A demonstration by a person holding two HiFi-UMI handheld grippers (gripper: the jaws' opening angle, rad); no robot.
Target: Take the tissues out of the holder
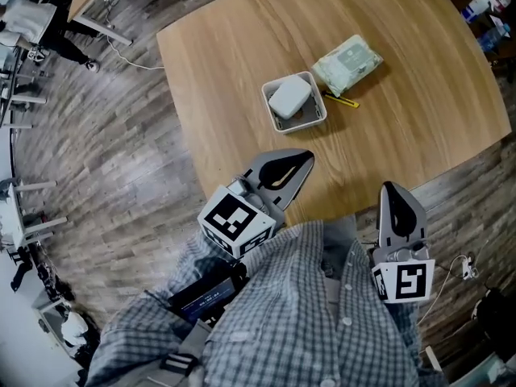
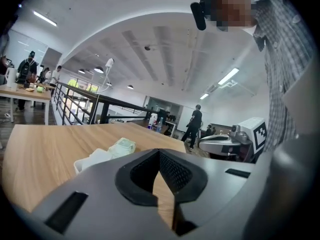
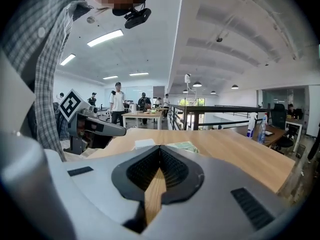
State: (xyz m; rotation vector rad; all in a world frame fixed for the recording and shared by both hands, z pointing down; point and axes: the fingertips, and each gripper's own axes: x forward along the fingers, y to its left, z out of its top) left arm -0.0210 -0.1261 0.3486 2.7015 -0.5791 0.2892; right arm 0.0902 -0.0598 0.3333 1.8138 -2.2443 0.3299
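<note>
A white square holder (image 1: 316, 119) stands on the round wooden table (image 1: 419, 127), and a white tissue pack (image 1: 290, 95) lies inside it. Beside it, on the far right, lies a green-and-white wipes pack (image 1: 347, 63). My left gripper (image 1: 305, 161) is shut and empty over the table's near edge, pointing at the holder from a short way off. My right gripper (image 1: 393, 188) is also shut and empty, near the table's edge further right. The left gripper view shows the holder (image 2: 87, 160) and green pack (image 2: 122, 146) ahead of its closed jaws. The right gripper view shows the holder (image 3: 145, 143) ahead.
A yellow-and-black pen-like item (image 1: 343, 99) lies between holder and green pack. Wood-plank floor surrounds the table. Cables and chair legs (image 1: 97, 31) lie at the left. People (image 2: 194, 121) stand at tables beyond a railing (image 3: 210, 116) in the background.
</note>
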